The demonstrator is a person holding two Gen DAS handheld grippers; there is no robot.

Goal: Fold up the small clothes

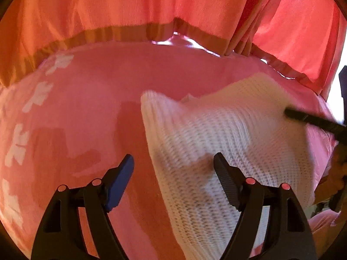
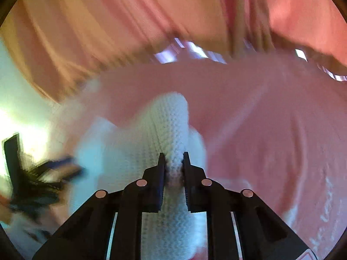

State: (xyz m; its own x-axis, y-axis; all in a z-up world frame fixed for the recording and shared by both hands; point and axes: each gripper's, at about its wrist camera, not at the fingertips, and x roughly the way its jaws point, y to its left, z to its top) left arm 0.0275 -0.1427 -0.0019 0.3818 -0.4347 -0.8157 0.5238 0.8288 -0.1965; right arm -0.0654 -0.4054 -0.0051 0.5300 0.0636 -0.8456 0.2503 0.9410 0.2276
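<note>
The right gripper (image 2: 173, 158) has its jaws pressed onto a bunched ridge of a white knitted garment (image 2: 169, 125), the knit squeezed into a narrow pleat between them; the left gripper (image 1: 173, 173) has its jaws spread wide, the blue-padded one over bare pink bedsheet (image 1: 97, 91) and the black one over the knit, pinching nothing. In the left wrist view the white knitted garment (image 1: 216, 134) lies partly lifted off the bed, a rounded corner rising toward the middle of the frame and the far edge pulled up where the right gripper's finger reaches it at the right; what kind of garment it is cannot be told.

The chunky rib looks soft, light and limp; it should drape and stretch rather than hold a crease, and it appears grippy, so a pinch on a doubled edge or corner is likely to hold better than one on a single layer. Its long axis seems to run from the near edge under the left gripper away toward the orange curtain (image 1: 151, 4) hanging behind the bed, slanting slightly to the right; the raised corner points to the curtain.
</note>
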